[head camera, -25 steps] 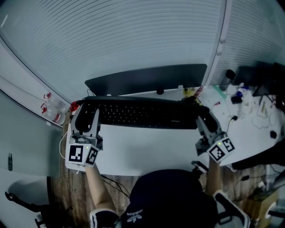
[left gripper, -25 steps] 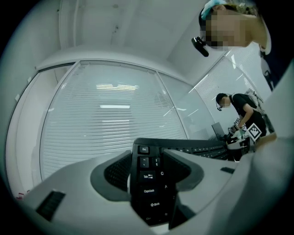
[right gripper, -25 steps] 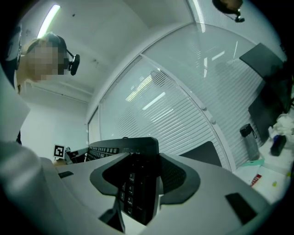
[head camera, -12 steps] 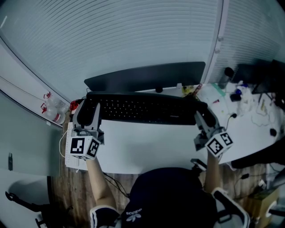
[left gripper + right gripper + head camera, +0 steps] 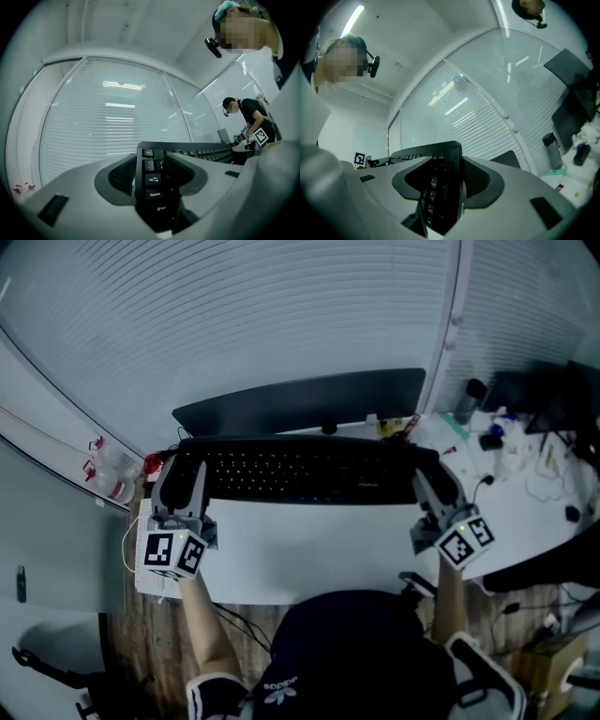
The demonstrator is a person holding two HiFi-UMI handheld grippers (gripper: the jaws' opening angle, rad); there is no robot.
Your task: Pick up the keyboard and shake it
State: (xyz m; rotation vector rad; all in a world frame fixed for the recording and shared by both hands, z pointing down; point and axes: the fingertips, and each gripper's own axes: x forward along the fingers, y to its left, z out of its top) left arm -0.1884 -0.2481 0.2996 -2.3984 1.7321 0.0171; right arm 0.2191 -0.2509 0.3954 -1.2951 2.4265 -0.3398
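Seen from the head view, the black keyboard (image 5: 300, 474) stretches across the white desk (image 5: 309, 554) in front of a dark monitor (image 5: 300, 404), 1 end in each of the 2 grippers. Whether it is clear of the desk cannot be told from there. The left gripper (image 5: 185, 476) view shows its jaws clamped on the Esc, Tab and Caps Lock end. The right gripper (image 5: 433, 484) view shows its jaws pinching the number-pad end. Only the left gripper view catches a second person (image 5: 251, 117) — far off, beyond the keyboard.
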